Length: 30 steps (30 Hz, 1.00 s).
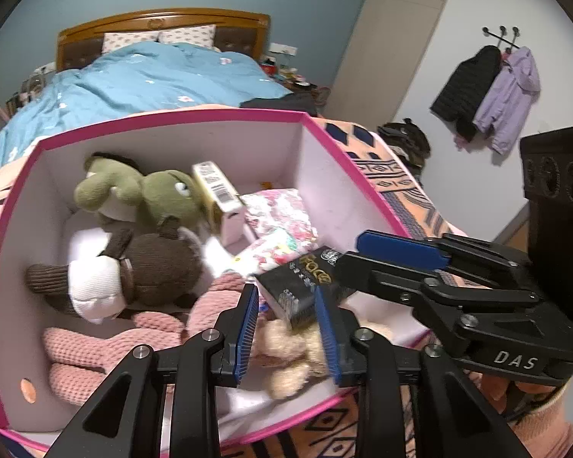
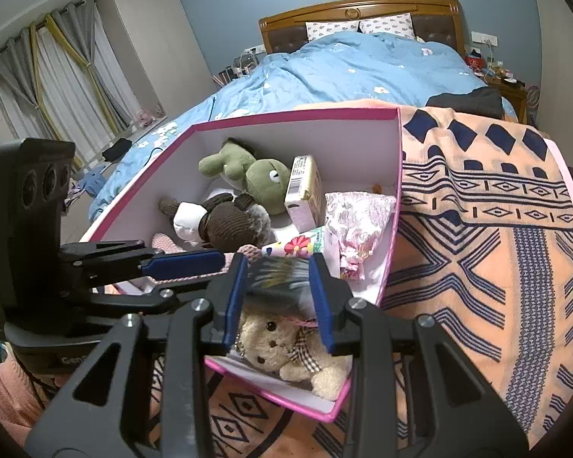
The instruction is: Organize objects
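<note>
A pink-rimmed box (image 1: 225, 118) (image 2: 286, 118) stands on a patterned blanket on the bed. In it lie a green frog plush (image 1: 149, 191) (image 2: 256, 175), a brown plush (image 1: 149, 271) (image 2: 229, 221), a pink knit plush (image 1: 107, 347), a cream teddy (image 1: 290, 351) (image 2: 286, 347), a white carton (image 1: 217, 194) (image 2: 303, 191) and a pink wrapped packet (image 1: 282, 210) (image 2: 359, 217). My right gripper (image 2: 277, 297) (image 1: 347, 267) is shut on a black box with gold lettering (image 1: 305, 286) (image 2: 279, 278) above the teddy. My left gripper (image 1: 288, 328) is open and empty just beside it.
The orange and navy patterned blanket (image 2: 496, 229) spreads right of the box. A blue duvet (image 1: 141, 76) and wooden headboard (image 1: 164, 23) lie behind. Coats (image 1: 489, 91) hang on the right wall. Curtains (image 2: 57, 84) hang at the left.
</note>
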Motion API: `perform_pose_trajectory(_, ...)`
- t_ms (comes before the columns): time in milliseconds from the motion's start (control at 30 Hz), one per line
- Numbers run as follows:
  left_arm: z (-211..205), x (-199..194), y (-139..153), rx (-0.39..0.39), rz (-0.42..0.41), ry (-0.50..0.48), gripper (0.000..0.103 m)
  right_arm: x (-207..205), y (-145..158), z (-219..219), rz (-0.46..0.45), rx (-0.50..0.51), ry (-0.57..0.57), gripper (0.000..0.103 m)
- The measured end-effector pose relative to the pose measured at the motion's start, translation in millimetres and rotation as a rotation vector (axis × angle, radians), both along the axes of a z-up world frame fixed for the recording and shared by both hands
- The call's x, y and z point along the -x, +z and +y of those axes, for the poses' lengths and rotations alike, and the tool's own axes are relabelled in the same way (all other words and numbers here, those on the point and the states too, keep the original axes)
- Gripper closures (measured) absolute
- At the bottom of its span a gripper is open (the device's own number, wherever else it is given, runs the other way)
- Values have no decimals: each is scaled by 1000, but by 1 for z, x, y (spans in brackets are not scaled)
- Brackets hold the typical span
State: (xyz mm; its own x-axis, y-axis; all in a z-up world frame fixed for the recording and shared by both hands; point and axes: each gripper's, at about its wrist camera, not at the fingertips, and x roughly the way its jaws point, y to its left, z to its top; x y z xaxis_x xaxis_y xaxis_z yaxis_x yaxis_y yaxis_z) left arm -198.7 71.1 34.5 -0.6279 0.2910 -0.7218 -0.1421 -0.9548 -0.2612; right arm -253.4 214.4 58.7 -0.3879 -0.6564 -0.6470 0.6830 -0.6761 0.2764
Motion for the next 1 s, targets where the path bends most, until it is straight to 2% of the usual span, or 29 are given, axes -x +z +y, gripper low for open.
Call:
perform_pose_trajectory(33,-1,-1,-1,2,-3,5,66,0,0,1,6,2,-7,65)
perform_pose_trajectory(133,-6,-8,0,4,15,19,52,-5,2,5,24,15,-16,58)
perform_pose_trajectory(200,-8,-16,2,16,47,31,35,-10,5,11,42,31,-21,54)
perform_pose_trajectory(300,-11,-37,12,24,119,35,16,-25,12,19,73,57,-13,48)
perform_pose_trajectory(367,-11,-56,20,40,176,38,9,-40,17,24,114,70,-7,34)
perform_pose_trajectory(400,-12,-65,23,55,200,47,0,-50,20,28,139,79,-3,31)
perform_pose_trajectory(467,-14,-85,29,83,254,79,0,-66,23,33,169,95,5,17)
perform_pose_trajectory(567,-20,-108,32,119,291,147,0,-93,27,39,233,105,-13,5)
perform_pose_trajectory(633,-23,-119,29,117,289,163,0,-110,24,42,268,114,-22,0)
perform_pose_trajectory(800,-26,-141,17,157,261,228,0,-140,3,35,278,72,-14,0)
perform_pose_trajectory(1000,-25,-163,0,176,219,254,0,-156,-17,26,266,27,10,0)
